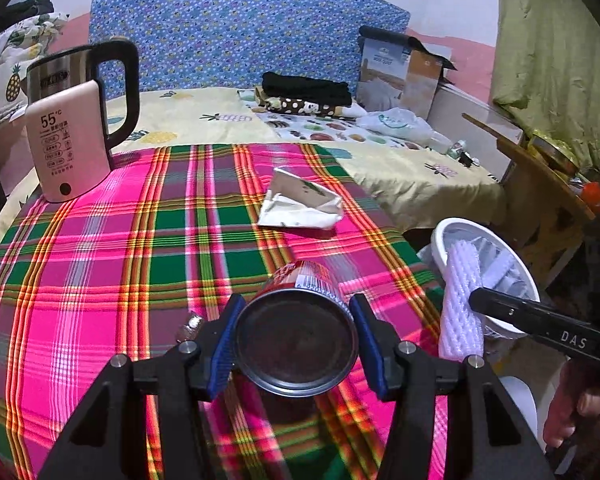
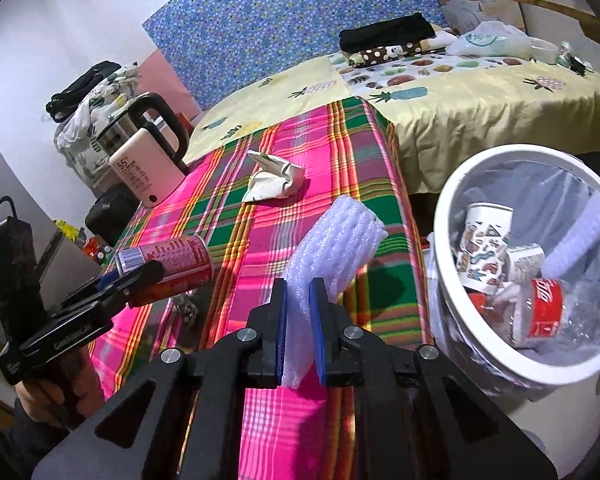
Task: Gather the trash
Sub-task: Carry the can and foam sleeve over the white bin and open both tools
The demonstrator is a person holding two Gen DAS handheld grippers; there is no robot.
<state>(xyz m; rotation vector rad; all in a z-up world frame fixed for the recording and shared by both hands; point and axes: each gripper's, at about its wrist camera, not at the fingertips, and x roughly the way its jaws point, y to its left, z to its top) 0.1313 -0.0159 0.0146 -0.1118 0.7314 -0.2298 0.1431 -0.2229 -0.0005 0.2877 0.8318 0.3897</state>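
Observation:
My left gripper (image 1: 296,334) is shut on a red drink can (image 1: 300,332), held lying sideways just above the plaid tablecloth; it shows in the right wrist view (image 2: 172,260) too. My right gripper (image 2: 299,320) is shut on a white foam wrap (image 2: 336,244), near the table's right edge beside the white trash bin (image 2: 452,216). The bin (image 1: 440,236) holds paper cups, a red-labelled bottle and other trash. A crumpled white paper (image 1: 300,204) lies on the cloth further back, also in the right wrist view (image 2: 272,180).
A pink and steel kettle (image 1: 72,128) stands at the table's far left corner. A bed (image 1: 400,168) with folded clothes, a plastic bag and a box lies behind. A wooden chair (image 1: 540,200) stands right of the bin.

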